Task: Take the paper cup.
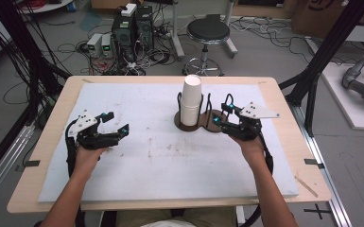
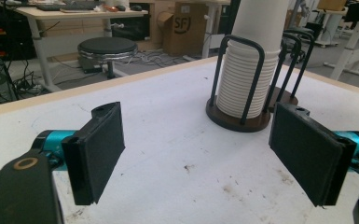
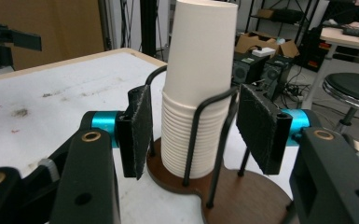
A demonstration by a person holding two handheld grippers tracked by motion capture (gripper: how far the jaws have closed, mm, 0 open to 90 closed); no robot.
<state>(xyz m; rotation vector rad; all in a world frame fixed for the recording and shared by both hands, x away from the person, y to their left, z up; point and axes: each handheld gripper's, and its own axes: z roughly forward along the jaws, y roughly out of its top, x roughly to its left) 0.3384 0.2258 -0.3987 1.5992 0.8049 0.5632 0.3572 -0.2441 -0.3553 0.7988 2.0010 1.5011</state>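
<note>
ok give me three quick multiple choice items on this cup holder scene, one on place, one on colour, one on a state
1. Where does the stack of paper cups stand?
A. in the left ring of the wire holder
B. loose on the white mat
C. on the stool

2. What colour is the stack?
A. red
B. white
C. blue

3. How do the jaws of the left gripper stand?
A. shut on a cup
B. shut on nothing
C. open, with nothing between them

Answers: 1 A, the high view shows the cups inside the holder's left wire loops; 2 B, the cups are plain white; 3 C, the left gripper view shows its pads wide apart over bare mat.
</note>
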